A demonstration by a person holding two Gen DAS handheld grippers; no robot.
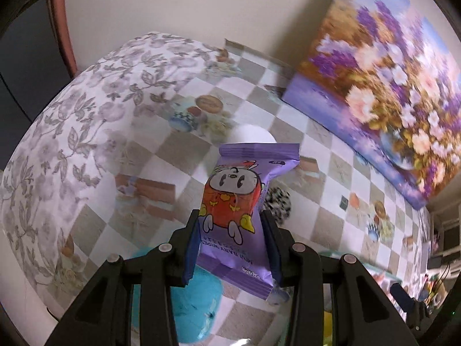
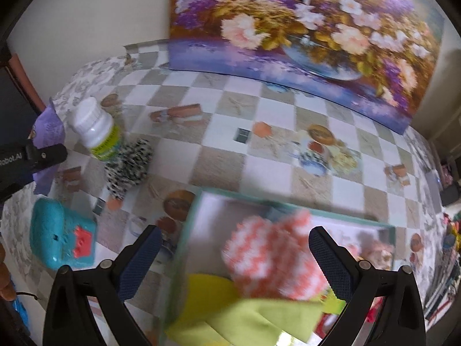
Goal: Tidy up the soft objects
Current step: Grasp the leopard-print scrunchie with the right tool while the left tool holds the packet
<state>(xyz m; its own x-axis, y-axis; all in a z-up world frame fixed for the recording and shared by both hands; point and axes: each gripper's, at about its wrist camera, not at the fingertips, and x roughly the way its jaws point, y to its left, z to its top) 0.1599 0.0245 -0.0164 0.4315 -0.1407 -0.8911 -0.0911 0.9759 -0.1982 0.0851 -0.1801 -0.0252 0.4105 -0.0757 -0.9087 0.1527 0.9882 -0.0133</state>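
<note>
The left claw [image 1: 232, 230] is clamped on the purple wipes pack [image 1: 242, 201], held clear of the tabletop [image 1: 331, 173] with its long axis running out along the fingers. The teal-rimmed box [image 2: 198, 201] lies off toward the right claw [image 2: 234, 262], whose jaws hang apart and empty over the box's pink-and-white knit piece [image 2: 270, 256].

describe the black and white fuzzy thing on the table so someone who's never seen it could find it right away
Start at the flower painting leaning against the wall, then cross the checkered tablecloth to the white bottle. The black-and-white speckled fuzzy item lies against its base, the only spotted, furry thing there.
</note>
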